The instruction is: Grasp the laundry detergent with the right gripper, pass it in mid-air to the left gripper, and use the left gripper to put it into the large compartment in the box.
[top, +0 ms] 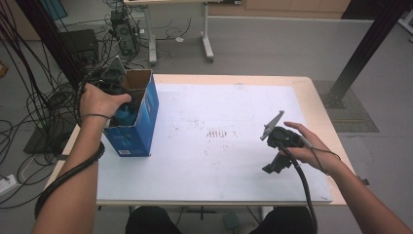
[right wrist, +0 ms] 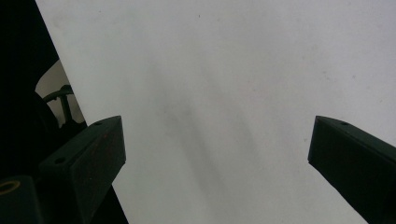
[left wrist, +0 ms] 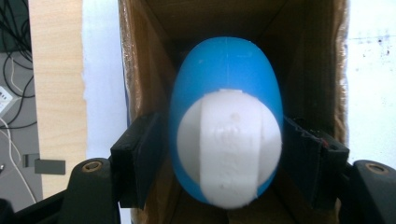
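Observation:
A blue egg-shaped object with a white cap (left wrist: 227, 126) sits between the jaws of my left gripper (left wrist: 224, 161), which is shut on it inside an open cardboard box. In the high view that blue box (top: 138, 117) stands at the table's left, with my left gripper (top: 124, 111) reaching into its top. My right gripper (top: 273, 163) hovers over the right part of the white mat, held by the hand. In the right gripper view my right gripper (right wrist: 215, 158) is open, its jaws wide apart over bare white mat.
A white mat (top: 214, 131) covers most of the wooden table (top: 311, 92). Cables (top: 34, 107) and equipment lie on the floor to the left. A black post (top: 360, 48) stands at the far right, and another table's legs (top: 207, 39) at the back.

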`<move>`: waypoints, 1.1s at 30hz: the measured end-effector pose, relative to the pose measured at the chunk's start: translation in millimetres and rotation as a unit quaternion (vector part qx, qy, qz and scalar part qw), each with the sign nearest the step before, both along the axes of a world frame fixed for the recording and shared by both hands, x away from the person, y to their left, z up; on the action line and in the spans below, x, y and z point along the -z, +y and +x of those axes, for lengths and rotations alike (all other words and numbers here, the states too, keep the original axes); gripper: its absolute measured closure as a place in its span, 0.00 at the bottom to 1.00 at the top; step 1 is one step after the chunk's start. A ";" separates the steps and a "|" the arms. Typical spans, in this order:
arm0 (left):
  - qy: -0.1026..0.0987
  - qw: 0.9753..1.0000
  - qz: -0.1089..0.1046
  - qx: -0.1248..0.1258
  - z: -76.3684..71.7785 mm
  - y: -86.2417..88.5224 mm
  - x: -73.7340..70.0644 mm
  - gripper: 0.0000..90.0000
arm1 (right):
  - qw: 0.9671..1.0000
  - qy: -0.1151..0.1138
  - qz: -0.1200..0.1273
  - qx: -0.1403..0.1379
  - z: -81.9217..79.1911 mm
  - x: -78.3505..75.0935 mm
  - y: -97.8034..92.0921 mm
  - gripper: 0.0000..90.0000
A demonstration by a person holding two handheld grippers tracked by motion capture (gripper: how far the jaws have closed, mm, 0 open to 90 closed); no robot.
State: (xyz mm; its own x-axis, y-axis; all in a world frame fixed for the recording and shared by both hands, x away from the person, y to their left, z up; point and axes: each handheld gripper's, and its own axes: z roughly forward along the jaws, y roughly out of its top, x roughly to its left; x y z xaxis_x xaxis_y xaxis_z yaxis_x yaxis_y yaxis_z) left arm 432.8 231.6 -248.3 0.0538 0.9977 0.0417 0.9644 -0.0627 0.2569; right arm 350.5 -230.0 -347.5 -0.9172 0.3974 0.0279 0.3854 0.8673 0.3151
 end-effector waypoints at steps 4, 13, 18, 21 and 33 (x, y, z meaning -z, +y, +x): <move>-0.002 1.000 0.008 0.005 -2.1 -3.6 -7.2 0.35 | 1.000 0.000 0.000 -0.002 0.3 0.3 0.4 0.05; -0.010 1.000 0.023 0.007 -6.3 -4.8 -21.9 0.34 | 1.000 -0.002 0.001 -0.002 -0.3 -0.3 1.4 0.04; -0.012 1.000 0.019 0.012 -9.1 -6.0 -27.6 0.32 | 1.000 0.000 0.001 -0.001 -0.3 -0.2 1.3 0.05; -0.015 1.000 0.019 0.016 -11.1 -8.2 -33.4 0.31 | 1.000 -0.002 0.002 -0.002 -0.3 -0.7 1.3 0.05; -0.030 0.999 0.016 0.022 -19.1 -18.0 -59.4 0.19 | 1.000 -0.004 0.005 -0.002 2.7 -3.9 2.4 0.04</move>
State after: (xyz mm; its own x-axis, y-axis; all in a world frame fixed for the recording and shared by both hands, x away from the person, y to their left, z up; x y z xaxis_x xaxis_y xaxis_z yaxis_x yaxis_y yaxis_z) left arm 413.7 213.6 -188.9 0.0937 0.9925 0.0782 0.9436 -0.1135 0.3111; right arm 353.1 -227.7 -343.6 -0.9193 0.3929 0.0241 0.3787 0.8660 0.3265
